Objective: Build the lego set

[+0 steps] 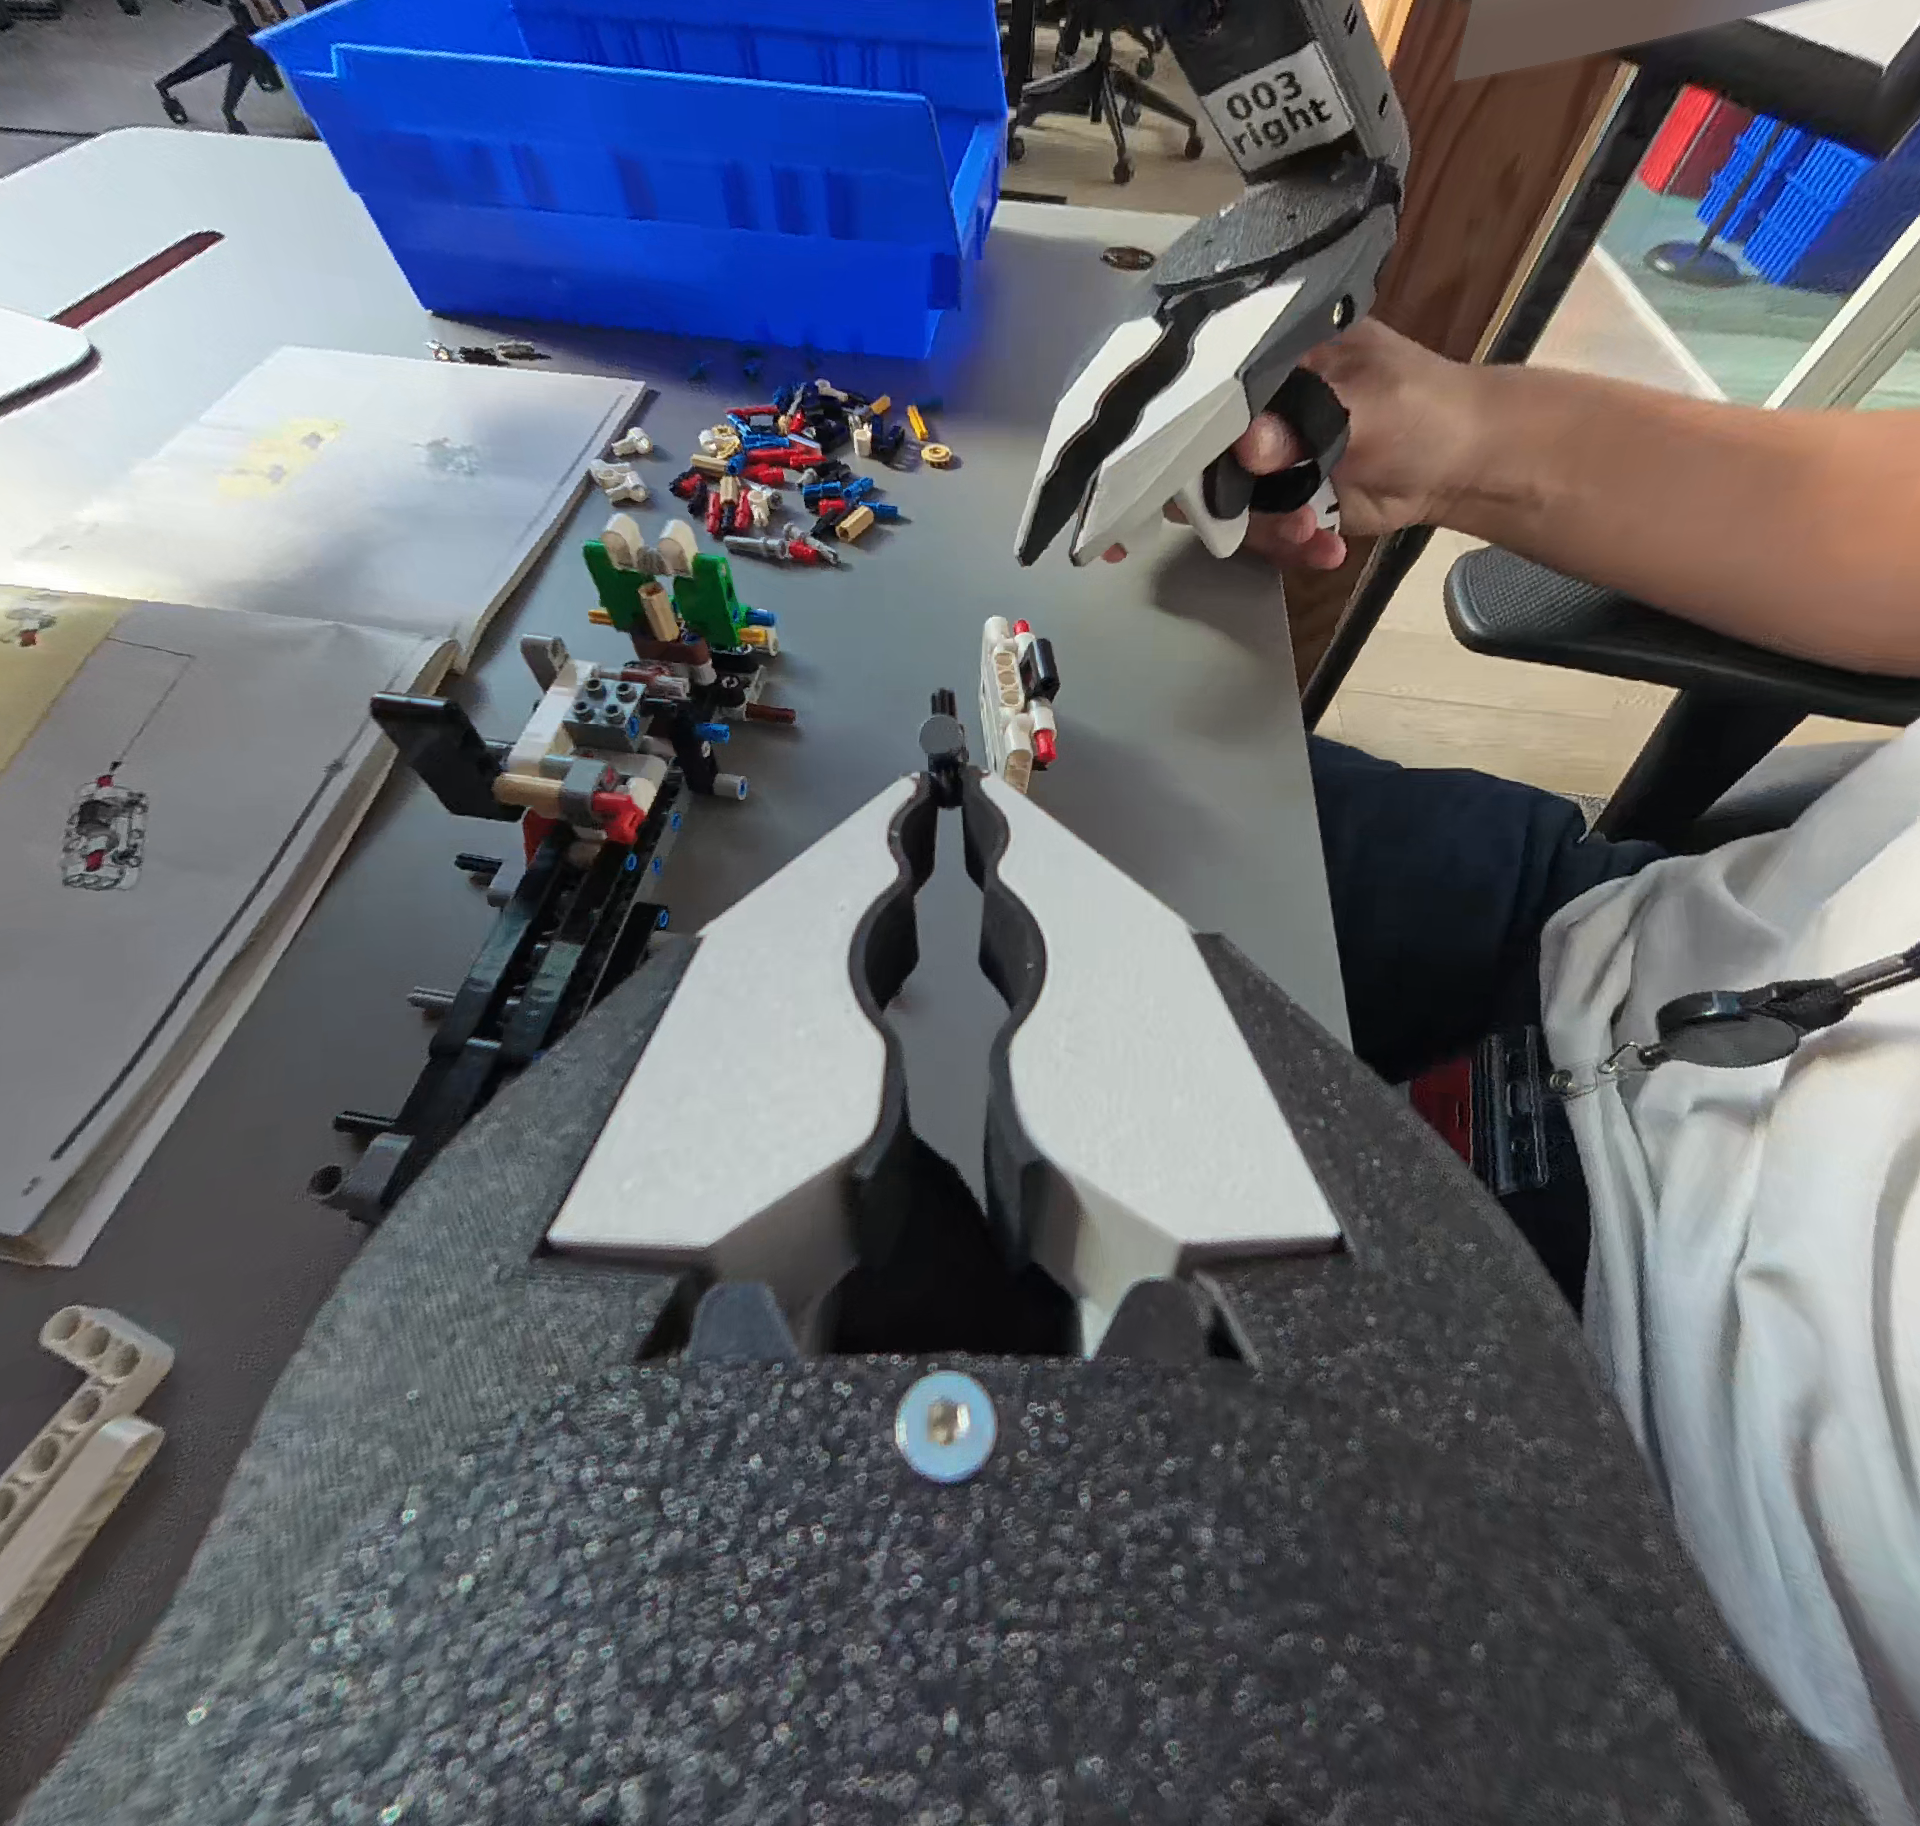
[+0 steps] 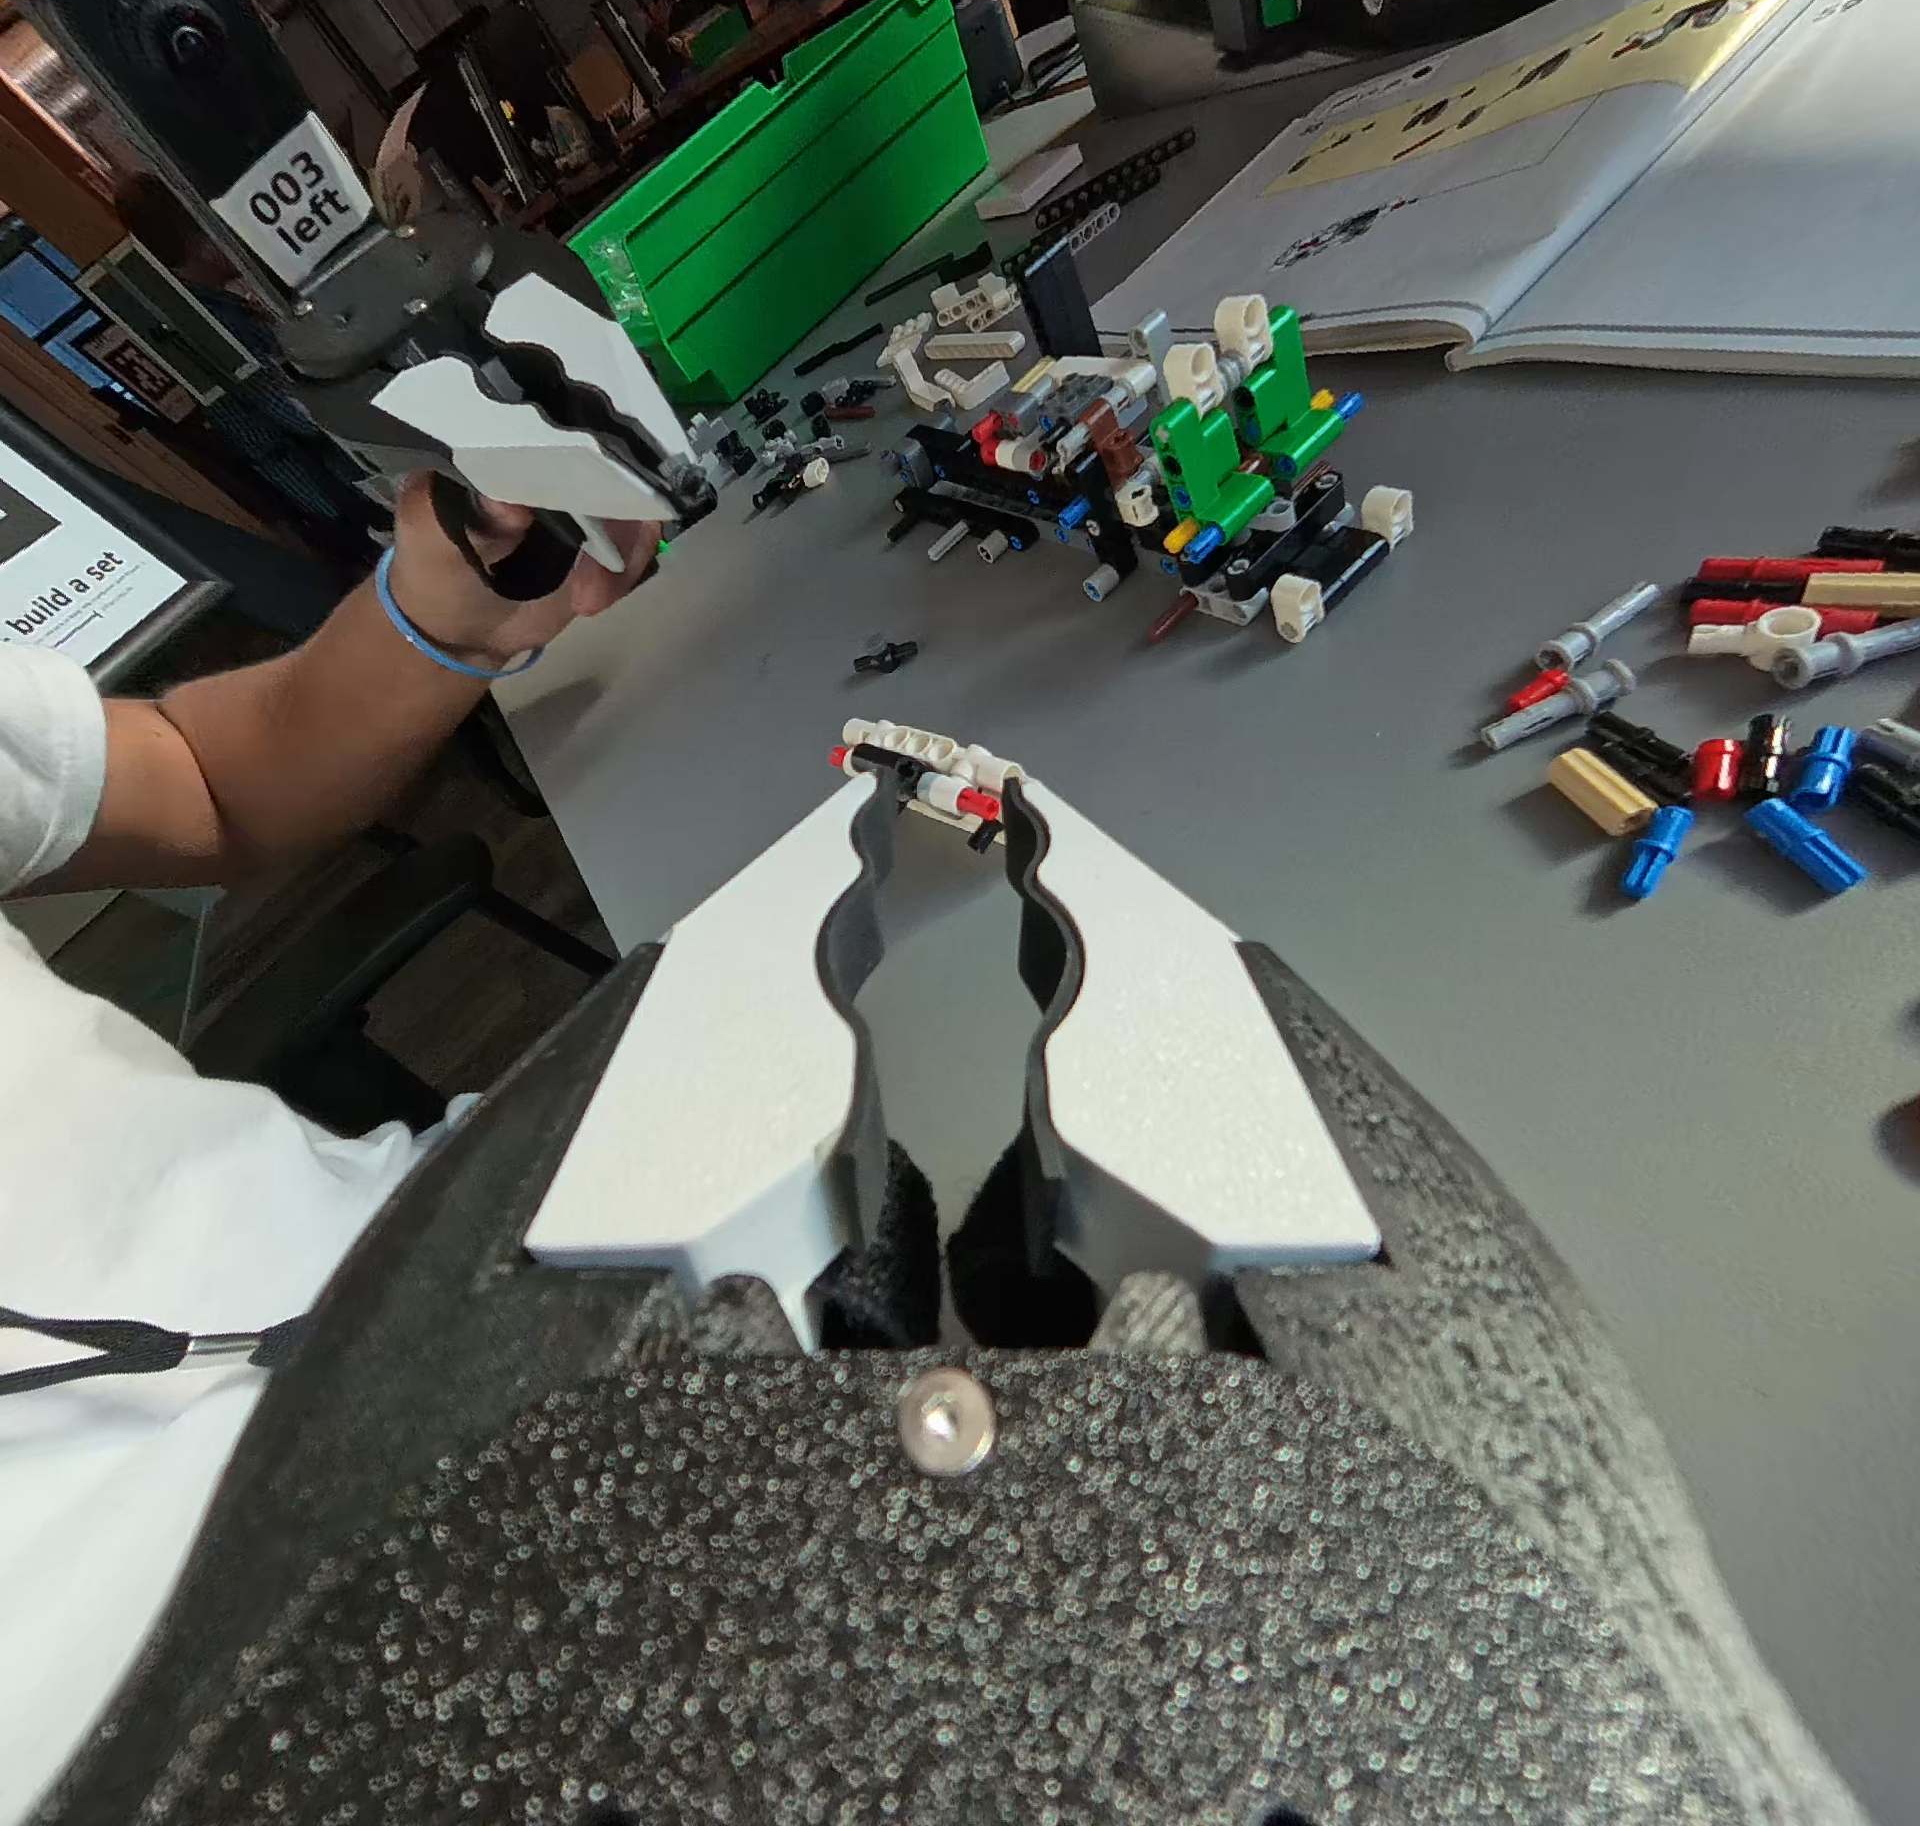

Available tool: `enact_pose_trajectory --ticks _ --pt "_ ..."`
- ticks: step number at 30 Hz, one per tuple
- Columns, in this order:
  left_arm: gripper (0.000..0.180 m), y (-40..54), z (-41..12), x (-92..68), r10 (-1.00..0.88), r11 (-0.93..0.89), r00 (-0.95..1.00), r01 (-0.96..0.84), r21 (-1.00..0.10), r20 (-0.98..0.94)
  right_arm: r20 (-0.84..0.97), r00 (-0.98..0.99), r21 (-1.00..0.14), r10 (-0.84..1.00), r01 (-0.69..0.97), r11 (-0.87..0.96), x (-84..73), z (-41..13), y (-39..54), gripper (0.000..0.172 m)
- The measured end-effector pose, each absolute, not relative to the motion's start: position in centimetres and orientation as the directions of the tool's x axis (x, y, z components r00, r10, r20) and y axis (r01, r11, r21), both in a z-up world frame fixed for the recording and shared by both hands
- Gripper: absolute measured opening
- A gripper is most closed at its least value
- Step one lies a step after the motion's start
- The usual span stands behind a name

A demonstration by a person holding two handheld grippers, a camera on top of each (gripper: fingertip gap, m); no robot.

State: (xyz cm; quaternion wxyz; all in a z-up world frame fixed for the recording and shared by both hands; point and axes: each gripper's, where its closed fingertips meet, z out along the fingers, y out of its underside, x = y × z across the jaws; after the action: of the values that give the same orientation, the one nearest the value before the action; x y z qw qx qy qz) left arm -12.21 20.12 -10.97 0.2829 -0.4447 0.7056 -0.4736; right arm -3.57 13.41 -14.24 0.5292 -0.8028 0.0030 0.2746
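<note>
While the left gripper (image 1: 943, 789) pinches a small black pin (image 1: 941, 742) at its nearly closed tips, the right gripper (image 2: 940, 800) hovers partly open and empty above a white beam assembly (image 2: 930, 763) on the grey table (image 2: 1351, 945)

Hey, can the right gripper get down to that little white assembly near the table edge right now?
Probably yes. The right gripper is open and empty just above the white assembly, with bare table around it. The left gripper, shut on a black pin, is off to the side.
</note>
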Motion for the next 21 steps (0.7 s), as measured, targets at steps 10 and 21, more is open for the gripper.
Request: enact_pose_trajectory --ticks 10,21 --pt "0.002 21.7 -13.7 -11.8 -0.919 0.07 -0.382 -0.404 -0.912 0.099 -0.494 0.807 -0.835 0.323 -0.337 -0.435 -3.6 -13.6 13.3 0.02" --pt "0.002 22.2 -13.9 -10.7 -0.91 0.081 -0.402 -0.41 -0.909 0.101 -0.506 0.799 -0.832 0.325 -0.352 -0.429 -3.4 -13.4 13.4 0.02"
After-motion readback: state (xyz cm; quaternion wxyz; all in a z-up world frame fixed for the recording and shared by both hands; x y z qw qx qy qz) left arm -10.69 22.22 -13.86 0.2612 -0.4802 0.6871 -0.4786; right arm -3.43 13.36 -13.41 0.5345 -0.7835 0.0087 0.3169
